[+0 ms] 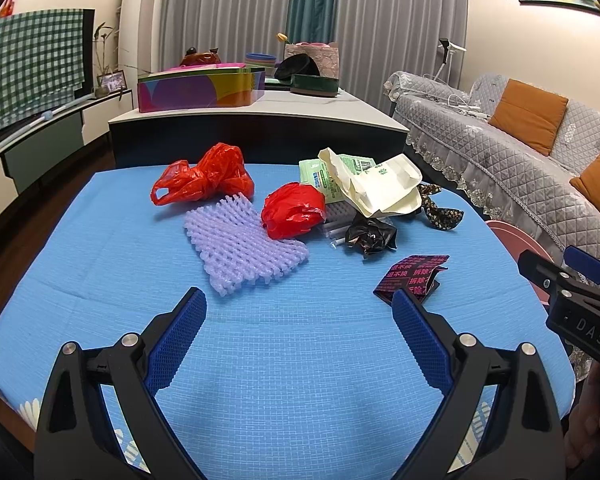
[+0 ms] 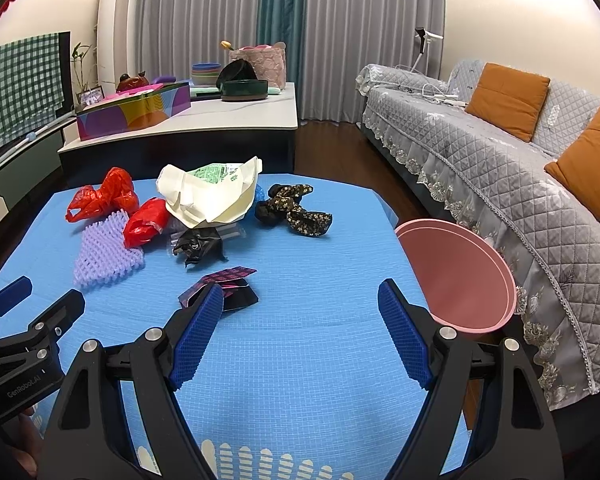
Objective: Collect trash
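Both grippers, left and right, hang wide and empty over the blue cloth, with the trash heaped ahead and the pink bin at the right edge, handy for drops

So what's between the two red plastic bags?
The top corner of the purple foam net pokes between the knotted red plastic bag and the crumpled red plastic bag; the left wrist view shows it.

A blue-clothed table carries red bags, purple foam netting and wrappers.
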Demonstrator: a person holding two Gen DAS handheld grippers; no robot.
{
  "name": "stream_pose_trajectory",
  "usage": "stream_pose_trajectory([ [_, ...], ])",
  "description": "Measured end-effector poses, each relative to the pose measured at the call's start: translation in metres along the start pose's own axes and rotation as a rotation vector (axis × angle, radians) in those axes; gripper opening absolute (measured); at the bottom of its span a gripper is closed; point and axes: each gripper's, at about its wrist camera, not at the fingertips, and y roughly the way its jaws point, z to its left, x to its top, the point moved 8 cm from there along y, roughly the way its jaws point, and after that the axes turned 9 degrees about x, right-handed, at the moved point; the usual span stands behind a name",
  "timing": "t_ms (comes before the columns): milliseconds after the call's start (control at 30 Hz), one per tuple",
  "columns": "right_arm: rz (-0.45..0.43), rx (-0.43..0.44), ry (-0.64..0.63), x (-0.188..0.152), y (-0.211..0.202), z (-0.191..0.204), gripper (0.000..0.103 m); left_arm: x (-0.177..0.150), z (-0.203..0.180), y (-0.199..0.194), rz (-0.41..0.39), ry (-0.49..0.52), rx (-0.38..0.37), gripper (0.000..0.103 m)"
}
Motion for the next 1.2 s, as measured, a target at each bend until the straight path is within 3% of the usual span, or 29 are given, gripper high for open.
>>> stream_pose_trajectory([
  [400, 0.001, 0.009, 0.003, 0.001, 0.002, 0.004, 0.075, 0.003, 0.002, -0.001, -0.01, -0.003, 0.005, 0.091],
  [567, 0.003, 0.055, 0.045, 0.004, 0.008, 0.007, 0.057, 0.005, 0.01, 0.002, -0.007, -0.021, 0.023, 0.082],
  [1000, 0.113, 0.226, 0.143, -0.009, 0.068, 0.038, 0.055, 0.013, 0.05, 0.063, 0.087, -0.125, 0.128, 0.061],
  [1200, 0.177, 0.263, 0.145, -0.017, 0.088, 0.052, 0.034, 0.006, 0.06, 0.088, 0.171, -0.134, 0.152, 0.046],
])
